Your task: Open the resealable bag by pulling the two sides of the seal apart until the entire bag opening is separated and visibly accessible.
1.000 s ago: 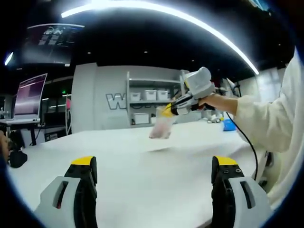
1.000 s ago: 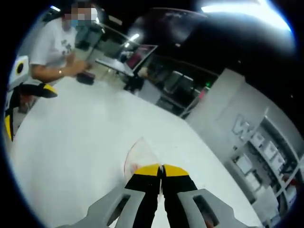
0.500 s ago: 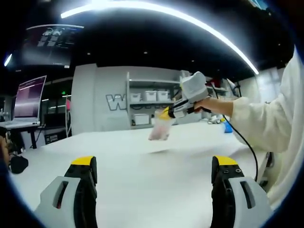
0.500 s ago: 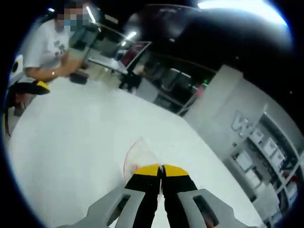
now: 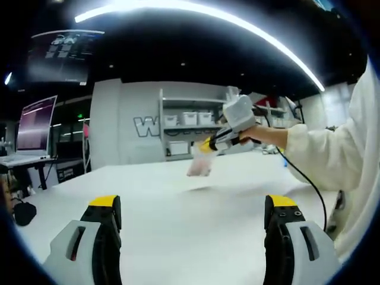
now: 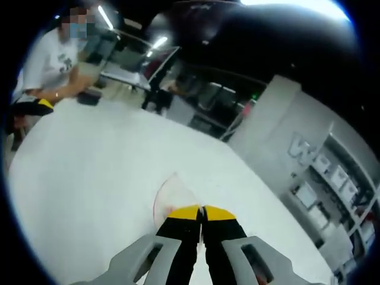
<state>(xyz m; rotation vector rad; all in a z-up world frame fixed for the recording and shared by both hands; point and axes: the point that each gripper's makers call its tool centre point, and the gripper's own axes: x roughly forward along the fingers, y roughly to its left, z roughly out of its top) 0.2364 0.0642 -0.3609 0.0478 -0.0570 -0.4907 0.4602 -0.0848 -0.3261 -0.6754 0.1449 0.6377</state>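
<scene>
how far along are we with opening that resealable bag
Done: the right gripper has its jaws shut on the bag, lifted above the white table. In hand: holding it up. Left: the left gripper, open, has yet to grab the other side; no opening shows.

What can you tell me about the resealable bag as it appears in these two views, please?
The resealable bag is small, clear and thin, like soft plastic film, with a faint pinkish tint low down. The right gripper is shut on its upper edge, so the bag hangs below the jaws above the white table, apart from it. In the right gripper view the bag fans out past the closed yellow tips as a rounded flap. The left gripper is open and away from it. Whether its seal is parted cannot be told.
</scene>
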